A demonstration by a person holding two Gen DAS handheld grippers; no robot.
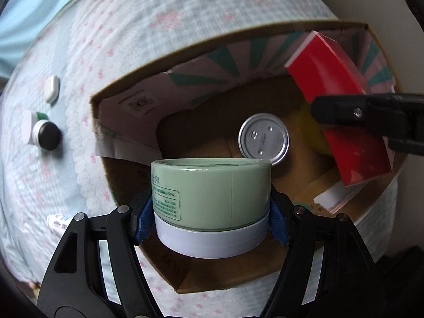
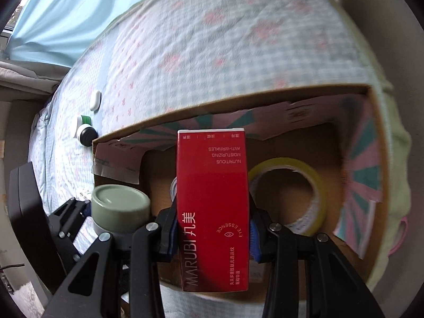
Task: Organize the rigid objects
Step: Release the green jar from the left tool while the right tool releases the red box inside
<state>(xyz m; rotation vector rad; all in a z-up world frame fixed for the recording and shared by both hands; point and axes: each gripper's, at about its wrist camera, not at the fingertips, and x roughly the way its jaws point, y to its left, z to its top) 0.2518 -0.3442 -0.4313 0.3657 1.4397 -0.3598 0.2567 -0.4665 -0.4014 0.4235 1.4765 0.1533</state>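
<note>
My left gripper (image 1: 212, 212) is shut on a pale green jar (image 1: 212, 190) with a white lid, held over the near edge of an open cardboard box (image 1: 185, 53). The jar also shows in the right wrist view (image 2: 119, 209). My right gripper (image 2: 212, 235) is shut on a red MARUBI carton (image 2: 213, 206), held upright over the box (image 2: 238, 103). The carton shows at the right in the left wrist view (image 1: 326, 71). Inside the box lie a silver tin (image 1: 263, 137) and a yellow tape roll (image 2: 288, 193).
The box sits on a checked, flowered bedspread (image 2: 212, 39). On it to the left lie a white case (image 1: 51, 88), a small bottle with a black cap (image 1: 43, 132) and a white tube (image 1: 57, 224). A light blue curtain (image 2: 66, 8) hangs behind.
</note>
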